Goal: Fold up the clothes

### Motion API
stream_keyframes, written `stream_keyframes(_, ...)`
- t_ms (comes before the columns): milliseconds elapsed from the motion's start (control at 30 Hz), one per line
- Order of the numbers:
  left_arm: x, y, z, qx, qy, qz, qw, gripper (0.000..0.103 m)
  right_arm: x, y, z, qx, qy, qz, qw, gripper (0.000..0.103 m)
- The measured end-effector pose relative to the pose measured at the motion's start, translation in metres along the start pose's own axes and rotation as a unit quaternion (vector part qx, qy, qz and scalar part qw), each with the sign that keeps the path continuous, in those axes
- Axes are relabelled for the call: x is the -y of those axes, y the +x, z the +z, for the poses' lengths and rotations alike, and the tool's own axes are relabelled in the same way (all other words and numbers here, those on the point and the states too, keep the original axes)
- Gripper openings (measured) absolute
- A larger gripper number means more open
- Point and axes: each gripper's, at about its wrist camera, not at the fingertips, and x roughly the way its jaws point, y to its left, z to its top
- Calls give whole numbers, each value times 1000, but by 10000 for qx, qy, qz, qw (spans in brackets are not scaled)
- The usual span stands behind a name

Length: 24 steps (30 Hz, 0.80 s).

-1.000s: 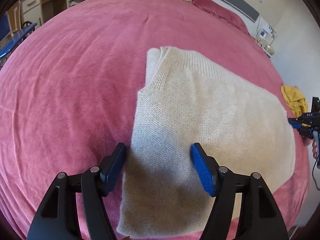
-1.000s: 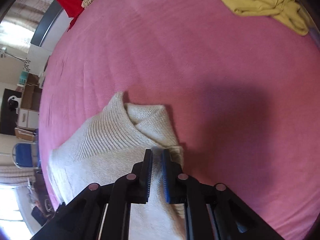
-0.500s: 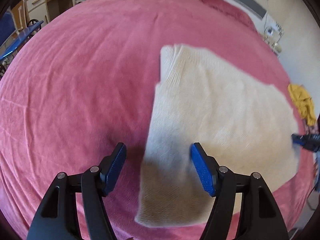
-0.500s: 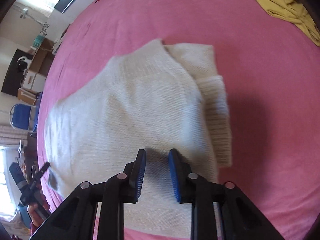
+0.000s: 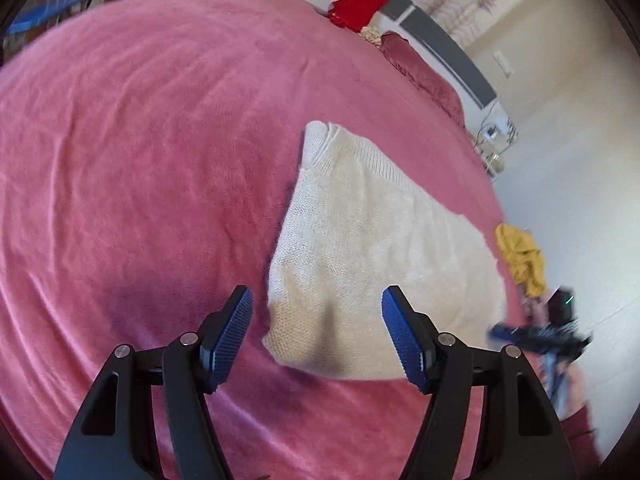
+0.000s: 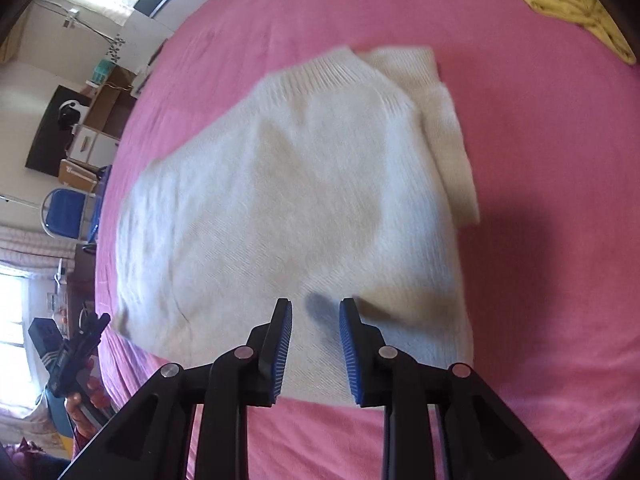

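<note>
Folding looks part done: the cream knitted sweater (image 5: 380, 256) lies flat on the pink plush bedspread (image 5: 140, 160) as a long panel, with its sleeves seemingly tucked in, so the next fold probably takes one short end over to the other.

At the left end, the left hand-held gripper (image 5: 316, 336) hovers over the sweater's near corner with its jaws spread wide and nothing between them. To do this well, it should come down on that corner and pinch every layer. The near long edge runs right from there, close to the bed's near side.

At the right end, the right hand-held gripper (image 6: 315, 340) hangs above the knit; its jaws stand a little apart and are opening, and no cloth is caught in them. It should take the matching corner so both ends lift level. Beside it, a folded-in ribbed strip (image 6: 448, 136) lies along the far right edge and could slip out if dragged.

Open bedspread lies beyond the sweater on every side. A crumpled mustard-yellow garment (image 6: 572, 4) sits well apart at the far right.
</note>
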Motion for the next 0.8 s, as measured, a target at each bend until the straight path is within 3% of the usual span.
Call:
stream_keyframes(67, -5, -6, 8, -51, -280, -402, 9988, 70, 12, 3, -1, -45, 221, 103, 9997, 25)
stream_keyframes(133, -5, -9, 16, -139, -280, -464, 9984, 70, 20, 5, -4, -50, 362, 179, 9992, 24)
stream_keyframes(300, 11, -8, 15, -629, 251, -305, 9972, 70, 19, 11, 0, -122, 394, 172, 9990, 24)
stream_keyframes(567, 10, 12, 1, -1250, 376, -330, 9909, 70, 13, 15, 3, -134, 415, 104, 9990, 24)
stream_keyframes(733, 24, 10, -11, -1331, 635, -545, 9876, 68, 14, 19, 5, -141, 549, 201, 9982, 24)
stream_keyframes(800, 29, 4, -14, -1294, 750, -612, 9869, 61, 13, 20, 6, -153, 571, 212, 9980, 24)
